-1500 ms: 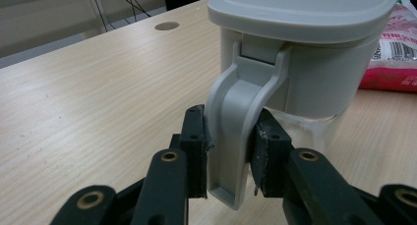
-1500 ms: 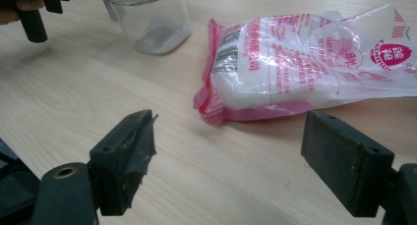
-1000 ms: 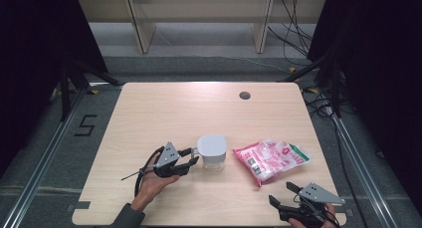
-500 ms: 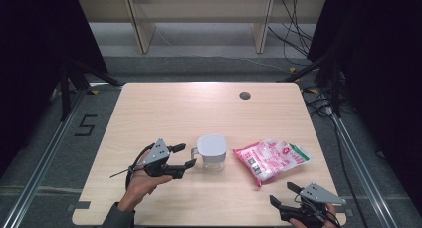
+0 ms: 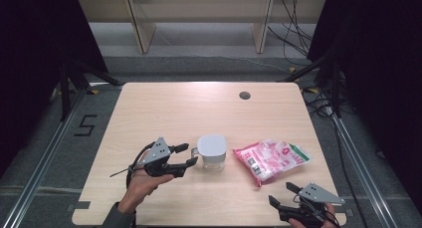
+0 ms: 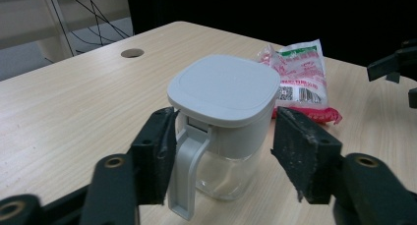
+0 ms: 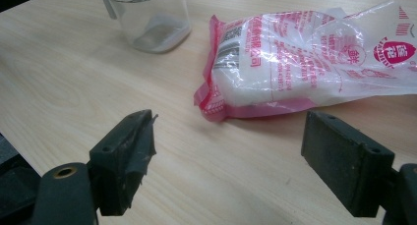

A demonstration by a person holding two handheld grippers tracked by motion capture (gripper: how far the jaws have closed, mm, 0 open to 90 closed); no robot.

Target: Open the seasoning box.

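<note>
Jar (image 6: 223,131) base cut off by the jaws in the left gripper view, and its top is cropped in the right gripper view; contents hard to make out through the clear glass. Jar is a clear container with a grey square rounded lid and a grey handle, upright near the middle of the desk (image 5: 199,108), toward the front edge. Left gripper (image 5: 184,155) jaws spread either side of the jar, have just been closing, pads not touching it. Right gripper (image 5: 284,194) at the front right corner, jaws spread, nothing between. Pink-and-white bag (image 5: 271,158) lies just right of the jar
</note>
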